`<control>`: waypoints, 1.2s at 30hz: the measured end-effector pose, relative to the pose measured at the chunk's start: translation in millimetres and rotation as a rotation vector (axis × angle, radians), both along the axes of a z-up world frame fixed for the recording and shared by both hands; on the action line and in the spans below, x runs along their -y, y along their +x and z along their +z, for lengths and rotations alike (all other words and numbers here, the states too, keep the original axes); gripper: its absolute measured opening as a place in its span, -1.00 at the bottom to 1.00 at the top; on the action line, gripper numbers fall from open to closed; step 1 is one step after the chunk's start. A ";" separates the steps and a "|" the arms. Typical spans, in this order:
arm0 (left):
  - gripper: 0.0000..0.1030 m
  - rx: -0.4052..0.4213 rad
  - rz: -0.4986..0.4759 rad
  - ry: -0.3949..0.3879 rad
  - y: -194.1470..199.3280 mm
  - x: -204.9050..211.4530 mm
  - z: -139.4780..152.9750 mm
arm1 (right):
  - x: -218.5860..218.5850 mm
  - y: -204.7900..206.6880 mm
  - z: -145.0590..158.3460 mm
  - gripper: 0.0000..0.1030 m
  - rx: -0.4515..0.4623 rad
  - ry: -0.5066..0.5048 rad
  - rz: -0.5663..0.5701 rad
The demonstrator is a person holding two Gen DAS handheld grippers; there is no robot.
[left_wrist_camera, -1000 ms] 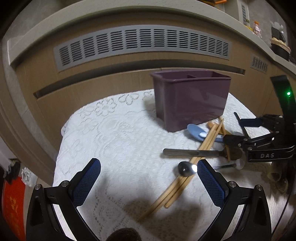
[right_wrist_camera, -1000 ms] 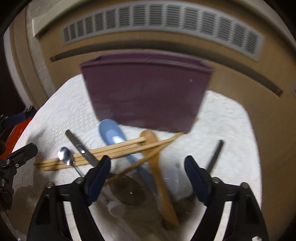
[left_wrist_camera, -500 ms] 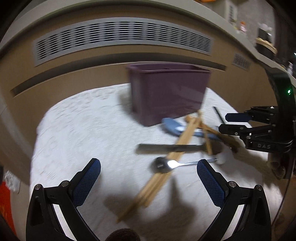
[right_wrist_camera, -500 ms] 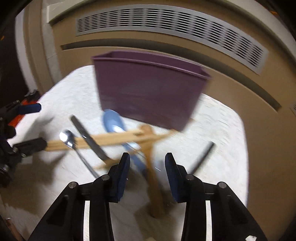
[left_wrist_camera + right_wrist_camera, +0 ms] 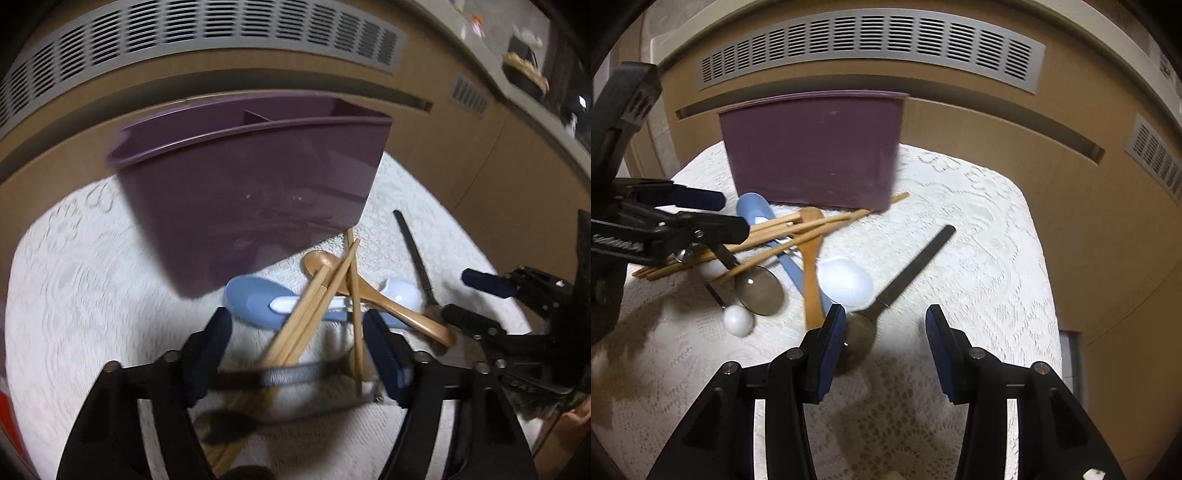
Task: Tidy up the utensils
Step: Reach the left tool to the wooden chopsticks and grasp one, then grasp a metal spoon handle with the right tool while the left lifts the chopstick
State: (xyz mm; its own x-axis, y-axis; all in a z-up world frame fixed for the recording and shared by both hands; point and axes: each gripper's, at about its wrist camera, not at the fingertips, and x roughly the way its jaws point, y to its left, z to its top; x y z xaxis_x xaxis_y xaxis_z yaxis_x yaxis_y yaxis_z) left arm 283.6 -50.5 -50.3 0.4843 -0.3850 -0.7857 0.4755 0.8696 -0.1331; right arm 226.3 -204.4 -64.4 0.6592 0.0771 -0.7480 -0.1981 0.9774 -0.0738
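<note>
Bin [image 5: 243,195]: purple, divided, upright at upper centre of both views, on the white lace tabletop [image 5: 979,229]. No utensil visible in it; sorting judged barely begun.

Utensil pile: heaped against the bin's front foot, all loose, overlapping one another.
- Chopsticks [image 5: 314,306]: several, wooden, crossed over the other pieces in centre frame of the left view.
- Blue spoon [image 5: 255,302]: lies under the chopsticks, just below the bin.
- Wooden spoon [image 5: 812,266]: bowl toward the bin, handle pointing down-frame.
- White spoon [image 5: 844,282]: beside the wooden handle, centre of the right view.
- Black-handled spoon [image 5: 905,266]: handle runs up-right, metal bowl at lower centre.
- Metal spoon [image 5: 759,284] and a small white ball-ended piece [image 5: 738,320]: left of centre.

Left hand-held gripper [image 5: 299,350]: lower centre, jaws have just been closing, straddling the chopsticks and a blurred dark-handled utensil [image 5: 266,376]; pad contact not discernible, so grip cannot be told. Judged a bundle pickup.

Right hand-held gripper [image 5: 884,347]: lower centre, released, jaws apart and empty; the left pad sits beside the black-handled spoon's bowl, judged its next target.
</note>
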 end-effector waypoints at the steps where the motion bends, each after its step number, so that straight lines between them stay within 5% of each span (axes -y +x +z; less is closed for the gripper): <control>1: 0.20 0.002 -0.012 0.032 3.6 4.2 -1.6 | 3.1 -2.3 -1.4 -0.16 0.000 0.012 -0.006; 6: 0.03 -0.012 -0.058 0.167 13.9 17.1 -10.6 | 14.2 -7.9 0.3 -0.13 0.027 0.078 -0.015; 11: 0.00 -0.088 -0.075 0.196 13.4 24.9 -22.0 | 13.6 -10.6 3.5 -0.07 0.042 0.089 -0.002; 14: -0.44 -0.037 -0.082 0.222 2.8 30.2 -23.2 | 16.0 -10.2 6.4 -0.07 0.049 0.098 -0.012; 16: -0.67 -0.026 -0.061 0.175 -5.2 24.4 -17.8 | 15.3 -10.4 8.6 -0.07 0.052 0.092 -0.016; 25: -0.89 0.131 0.056 -0.055 -49.4 -34.9 27.5 | 7.8 -7.0 15.0 -0.07 0.025 0.076 -0.019; 29: -0.89 0.133 0.071 -0.064 -52.8 -47.1 26.0 | 4.9 7.6 19.1 -0.08 0.019 0.061 -0.052; 36: -0.78 0.069 0.076 -0.079 -64.5 -62.0 3.4 | 5.2 68.3 2.3 -0.20 -0.119 0.099 -0.191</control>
